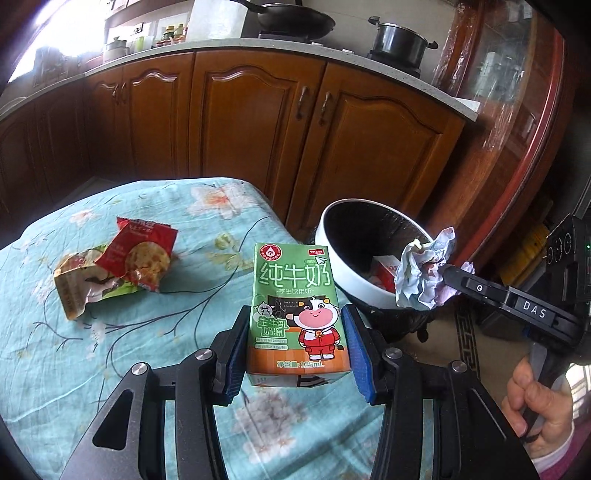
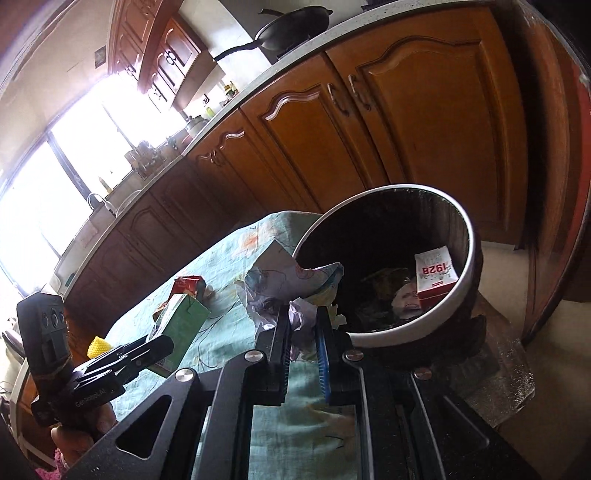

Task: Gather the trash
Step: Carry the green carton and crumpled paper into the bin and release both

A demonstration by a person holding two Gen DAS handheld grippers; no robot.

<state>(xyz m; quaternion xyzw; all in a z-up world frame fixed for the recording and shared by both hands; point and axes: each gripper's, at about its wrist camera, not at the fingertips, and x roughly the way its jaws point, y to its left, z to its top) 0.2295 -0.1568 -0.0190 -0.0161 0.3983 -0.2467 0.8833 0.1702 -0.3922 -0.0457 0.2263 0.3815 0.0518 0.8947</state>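
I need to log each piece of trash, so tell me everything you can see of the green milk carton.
The milk carton is a small green and orange box, apparently coated paperboard, printed with a cartoon cow, Chinese text and "125mL". It stands upright on the floral tablecloth near the bin, looking undented. The left gripper has its blue-padded fingers on both sides; contact is unclear.

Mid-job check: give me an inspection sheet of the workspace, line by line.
Surface: table under a teal floral cloth.
Job's things: milk carton upright between the left gripper's pads; crumpled paper at the bin's rim; bin beside the table, holding a red-and-white box and other scraps; two snack wrappers on the cloth.
Clutter: small yellow object near the table edge.
Grippers: left gripper shut on the carton; right gripper shut on the paper.
Cables: nothing seen.
Surroundings: wooden cabinets, wok and pot on the counter.
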